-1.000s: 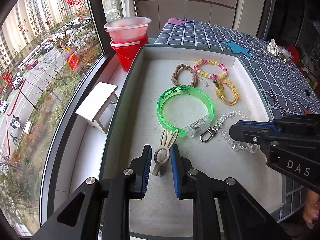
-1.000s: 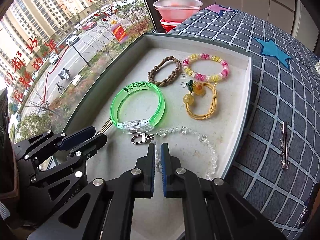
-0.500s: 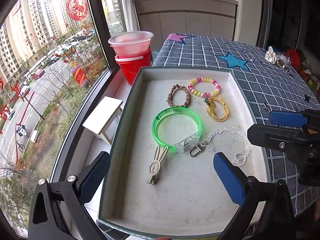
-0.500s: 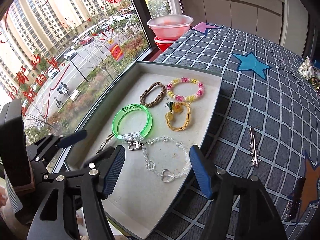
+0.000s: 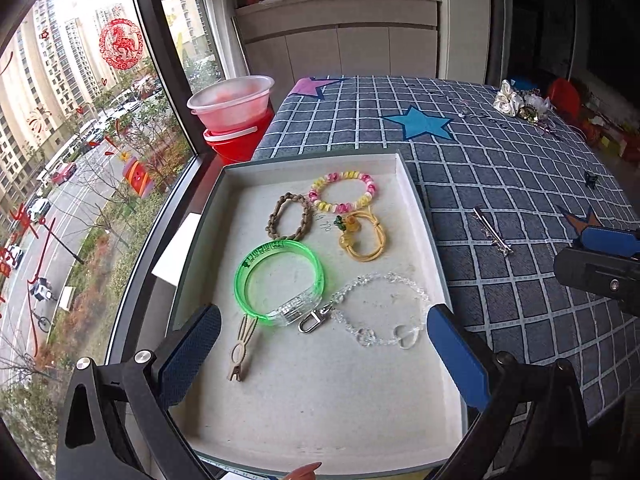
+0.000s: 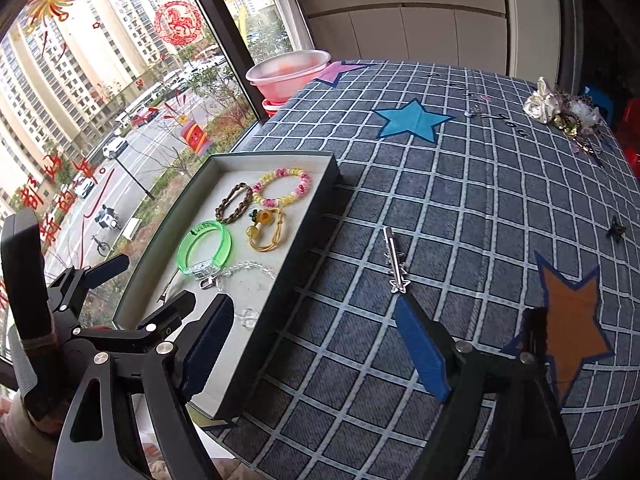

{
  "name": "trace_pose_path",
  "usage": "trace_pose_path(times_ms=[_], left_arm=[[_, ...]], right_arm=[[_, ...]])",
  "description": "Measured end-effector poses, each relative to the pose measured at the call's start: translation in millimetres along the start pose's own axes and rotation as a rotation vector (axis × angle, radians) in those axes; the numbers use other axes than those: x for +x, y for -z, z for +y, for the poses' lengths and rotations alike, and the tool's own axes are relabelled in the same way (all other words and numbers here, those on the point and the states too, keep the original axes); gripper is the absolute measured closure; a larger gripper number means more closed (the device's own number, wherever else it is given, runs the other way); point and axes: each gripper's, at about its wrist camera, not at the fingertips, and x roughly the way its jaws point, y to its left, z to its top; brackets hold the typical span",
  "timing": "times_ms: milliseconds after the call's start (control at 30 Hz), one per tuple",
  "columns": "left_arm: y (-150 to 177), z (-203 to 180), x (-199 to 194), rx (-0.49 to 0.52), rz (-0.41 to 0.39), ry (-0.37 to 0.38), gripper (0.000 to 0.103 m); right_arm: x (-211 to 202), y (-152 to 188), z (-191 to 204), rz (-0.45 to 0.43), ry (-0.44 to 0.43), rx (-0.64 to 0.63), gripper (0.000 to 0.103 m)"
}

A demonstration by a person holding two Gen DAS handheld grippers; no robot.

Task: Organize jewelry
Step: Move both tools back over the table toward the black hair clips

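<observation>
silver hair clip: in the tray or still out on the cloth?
Out. The silver hair clip lies on the checked cloth, to the right of the tray wall, with nothing touching it.

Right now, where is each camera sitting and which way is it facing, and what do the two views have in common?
Left wrist: sits on the left gripper, looking down its open jaws into the tray; the right gripper pokes in at right.
Right wrist: sits on the right gripper, jaws open, angled down over the tray's edge and the checked cloth toward the silver hair clip; the left gripper shows at left.
Shared: tray, green bangle, clear bead chain, hair clip, window.
</observation>
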Motion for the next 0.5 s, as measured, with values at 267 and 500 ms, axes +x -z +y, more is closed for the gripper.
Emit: trace_pose_path(times_ms=[267,500], left_arm=[[-11,-58,-8,0.081,-0.003,0.088,0.000],[-19,-109,-16,0.165,-0.010,0.137,0.000]], right_arm=[[-27,20,-55,-0.029,0.070,0.097,0.000],[-46,35,-101,-0.042,0.137,0.176,0.000]])
